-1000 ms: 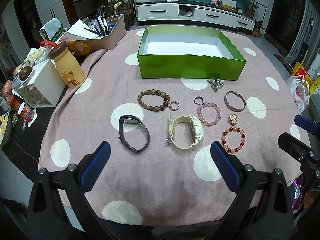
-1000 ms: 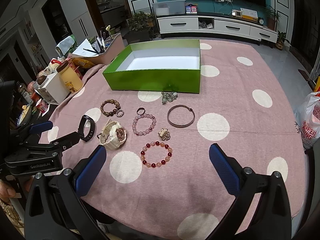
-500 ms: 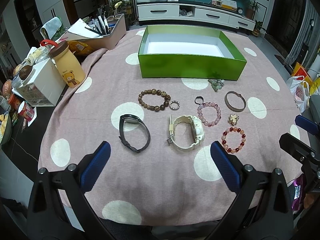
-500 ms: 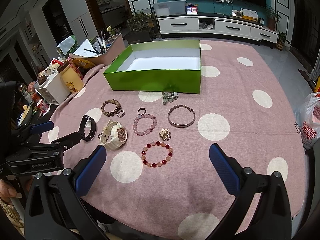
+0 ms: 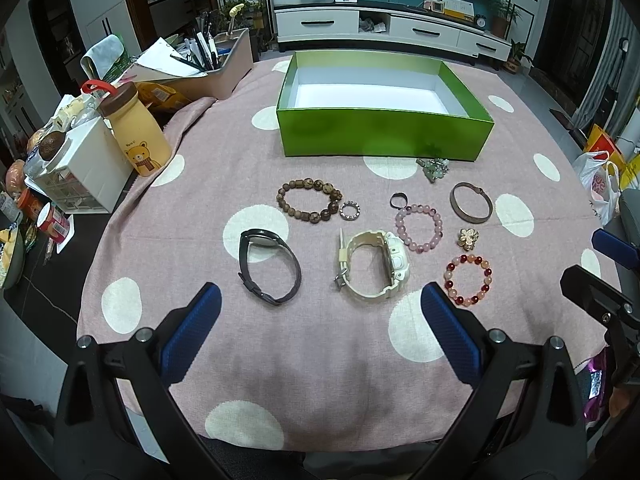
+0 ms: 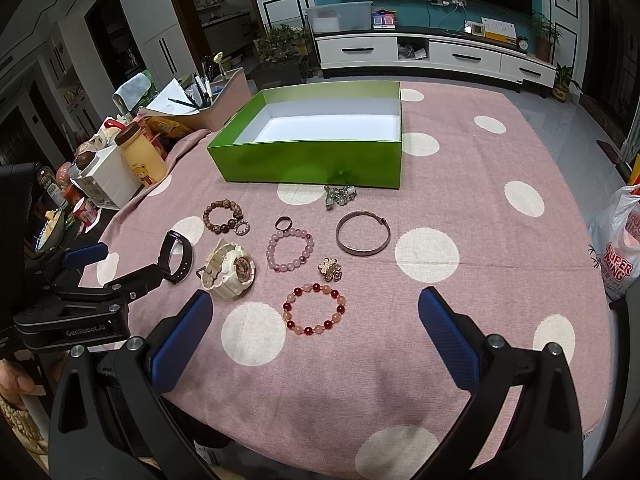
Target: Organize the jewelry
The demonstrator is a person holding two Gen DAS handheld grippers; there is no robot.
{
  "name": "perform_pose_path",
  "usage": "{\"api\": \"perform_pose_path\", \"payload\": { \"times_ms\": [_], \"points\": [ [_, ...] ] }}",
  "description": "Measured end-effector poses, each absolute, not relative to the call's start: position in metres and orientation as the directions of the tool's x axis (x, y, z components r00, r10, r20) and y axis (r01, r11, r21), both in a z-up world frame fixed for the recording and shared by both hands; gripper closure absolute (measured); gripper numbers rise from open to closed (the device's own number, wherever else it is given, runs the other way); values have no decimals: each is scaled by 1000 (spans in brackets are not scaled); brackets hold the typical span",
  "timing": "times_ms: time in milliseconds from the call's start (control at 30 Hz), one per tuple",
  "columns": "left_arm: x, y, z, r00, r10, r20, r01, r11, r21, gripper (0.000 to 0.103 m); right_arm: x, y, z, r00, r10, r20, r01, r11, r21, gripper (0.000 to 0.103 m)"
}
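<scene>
Nothing on the table has moved since the earlier frames; my view only shifted a hair. My left gripper (image 5: pixel 320 320) and right gripper (image 6: pixel 316 320) both hang wide open, holding nothing, over the near edge of the pink cloth (image 5: pixel 320 360). Green box (image 5: pixel 384 136) sits at the far side, empty, white inside. All jewelry lies just in front of the box: wood bracelet (image 5: pixel 310 200), black watch (image 5: pixel 268 266), cream watch (image 5: pixel 374 266), pink bracelet (image 5: pixel 419 227), red bracelet (image 5: pixel 468 280), bangle (image 5: pixel 471 202).
</scene>
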State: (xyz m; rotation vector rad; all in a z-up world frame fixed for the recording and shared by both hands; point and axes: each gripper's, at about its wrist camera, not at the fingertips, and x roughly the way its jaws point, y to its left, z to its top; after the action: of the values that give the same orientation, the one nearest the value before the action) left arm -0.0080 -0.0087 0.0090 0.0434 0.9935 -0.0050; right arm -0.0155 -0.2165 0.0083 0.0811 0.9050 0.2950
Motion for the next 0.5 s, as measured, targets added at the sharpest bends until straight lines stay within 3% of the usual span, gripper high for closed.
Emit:
{"api": "perform_pose_path", "payload": {
  "times_ms": [500],
  "points": [
    [-7, -3, 5, 543, -11, -840, 14, 1000, -4, 2, -16, -230, 11, 602, 274, -750, -183, 962, 205, 1]
  ]
}}
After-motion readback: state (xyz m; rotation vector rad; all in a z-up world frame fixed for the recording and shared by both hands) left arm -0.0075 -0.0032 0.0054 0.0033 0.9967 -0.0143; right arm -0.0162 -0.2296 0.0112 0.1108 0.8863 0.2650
